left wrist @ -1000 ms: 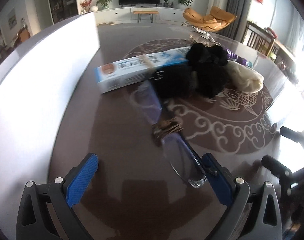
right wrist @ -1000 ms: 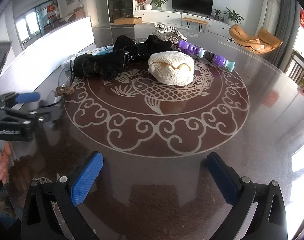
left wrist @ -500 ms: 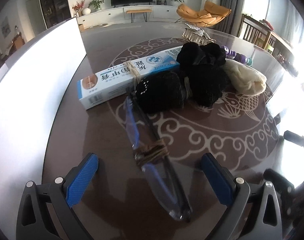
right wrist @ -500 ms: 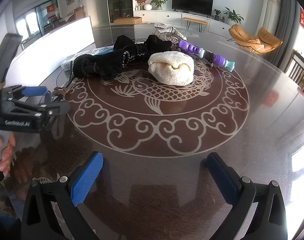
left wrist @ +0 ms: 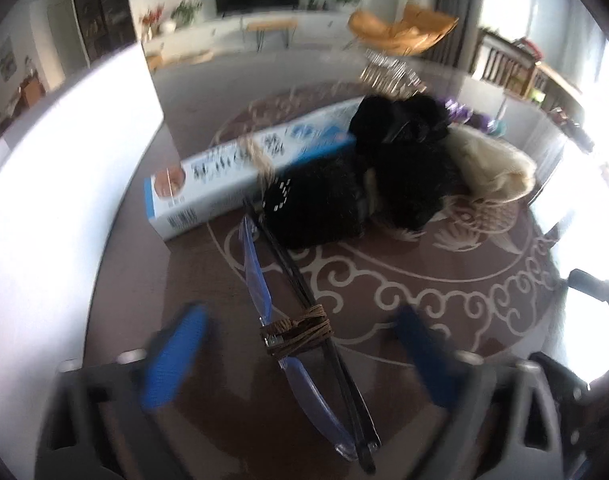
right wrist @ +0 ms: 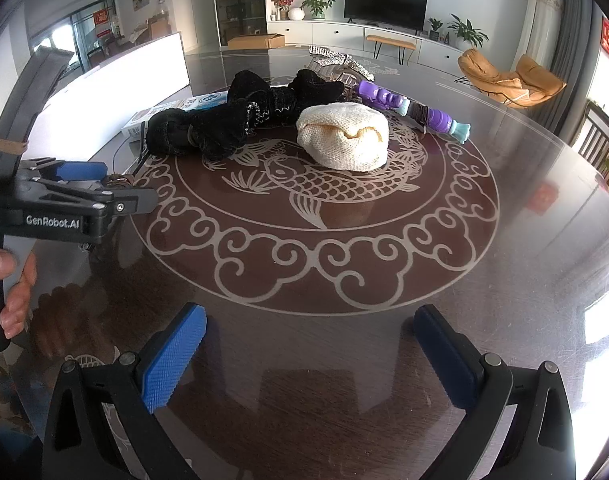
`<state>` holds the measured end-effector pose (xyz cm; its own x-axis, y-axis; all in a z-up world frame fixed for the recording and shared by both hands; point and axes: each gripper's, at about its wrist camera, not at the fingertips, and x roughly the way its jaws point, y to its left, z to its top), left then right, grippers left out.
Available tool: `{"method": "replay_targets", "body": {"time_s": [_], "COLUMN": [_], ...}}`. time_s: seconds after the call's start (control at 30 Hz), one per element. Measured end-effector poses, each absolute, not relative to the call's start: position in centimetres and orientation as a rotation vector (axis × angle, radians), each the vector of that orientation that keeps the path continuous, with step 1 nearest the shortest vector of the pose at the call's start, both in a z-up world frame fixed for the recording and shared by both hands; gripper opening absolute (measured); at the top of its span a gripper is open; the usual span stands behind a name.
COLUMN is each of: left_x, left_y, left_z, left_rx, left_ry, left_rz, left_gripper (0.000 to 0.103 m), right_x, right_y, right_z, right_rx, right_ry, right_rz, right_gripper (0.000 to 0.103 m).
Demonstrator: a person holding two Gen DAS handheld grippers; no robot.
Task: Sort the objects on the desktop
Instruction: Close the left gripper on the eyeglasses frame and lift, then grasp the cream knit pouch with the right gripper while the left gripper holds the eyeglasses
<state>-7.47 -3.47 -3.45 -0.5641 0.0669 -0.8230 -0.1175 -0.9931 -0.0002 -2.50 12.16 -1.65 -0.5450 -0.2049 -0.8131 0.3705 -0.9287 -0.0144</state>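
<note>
Left claw closing in on the folded glasses, right claw just hanging wide open over the surface.

Left wrist view: the left claw (left wrist: 300, 364) is closing, blurry blue pads either side of the twine-wrapped glasses (left wrist: 304, 332) but not pressing on them. The glasses are lying on the surface (left wrist: 444, 304), near the toothpaste box (left wrist: 224, 184) and black cloth (left wrist: 364, 188).
Right wrist view: the right claw (right wrist: 310, 356) is gaping wide, holding nothing; the cream knit roll (right wrist: 342, 136) is sitting just beside the purple toy (right wrist: 416, 110).

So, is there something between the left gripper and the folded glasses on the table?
Nothing visible. The folded glasses lie directly between the fingers of the left gripper, whose jaws are closing around them. The black cloth lies beyond.
</note>
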Motion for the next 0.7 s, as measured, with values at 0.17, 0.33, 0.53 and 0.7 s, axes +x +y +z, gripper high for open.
{"method": "replay_targets", "body": {"time_s": [0.17, 0.33, 0.53, 0.7], "left_x": [-6.1, -3.3, -1.8, -0.8], "left_y": [-4.1, -5.2, -4.7, -5.4], "left_z": [-2.9, -3.0, -2.9, -2.9], "left_rx": [-1.341, -1.315, -1.308, -1.3], "left_ry": [0.091, 0.102, 0.081, 0.026], "left_rz": [2.663, 2.646, 2.624, 2.607], "left_gripper": [0.029, 0.029, 0.029, 0.029], "right_x": [-2.5, -4.1, -12.5, -17.5], "right_y": [12.2, 13.8, 14.0, 12.1], "right_z": [-1.6, -0.2, 3.4, 0.3], "right_rx": [1.276, 1.276, 1.295, 1.531], "right_ry": [0.264, 0.072, -0.245, -0.224], "right_rz": [-2.491, -2.499, -2.547, -2.442], "right_gripper": [0.103, 0.103, 0.103, 0.061]}}
